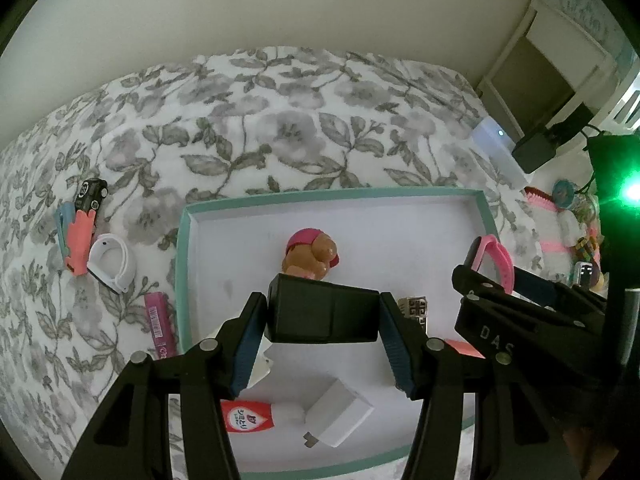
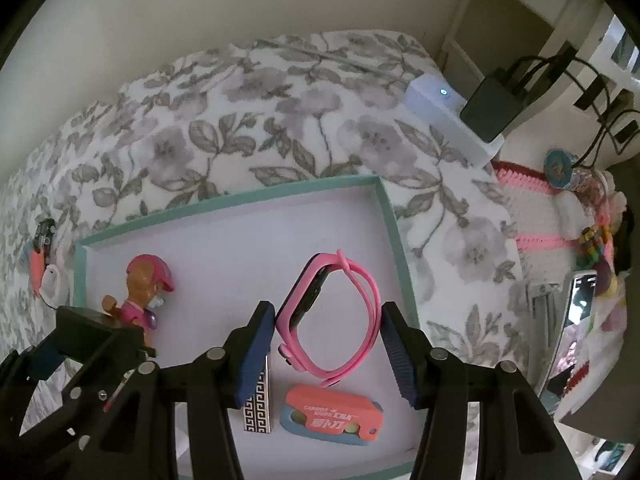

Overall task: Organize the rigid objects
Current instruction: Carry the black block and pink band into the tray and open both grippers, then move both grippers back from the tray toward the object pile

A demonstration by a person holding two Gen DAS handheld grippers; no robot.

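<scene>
Left tool (image 1: 322, 336): clamped on black box (image 1: 322, 312); right tool (image 2: 328, 348): gripping pink watch band (image 2: 332, 320). Both over teal tray (image 1: 182, 264); lower level, release gently, clear of toy figure (image 1: 312, 256)

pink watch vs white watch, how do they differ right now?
The pink watch is held between the right tongs over the teal-rimmed box; the white watch lies outside it on the floral bedspread, untouched. The pink watch has a dark face; the white watch looks all white. Both have their straps closed into a loop.
</scene>
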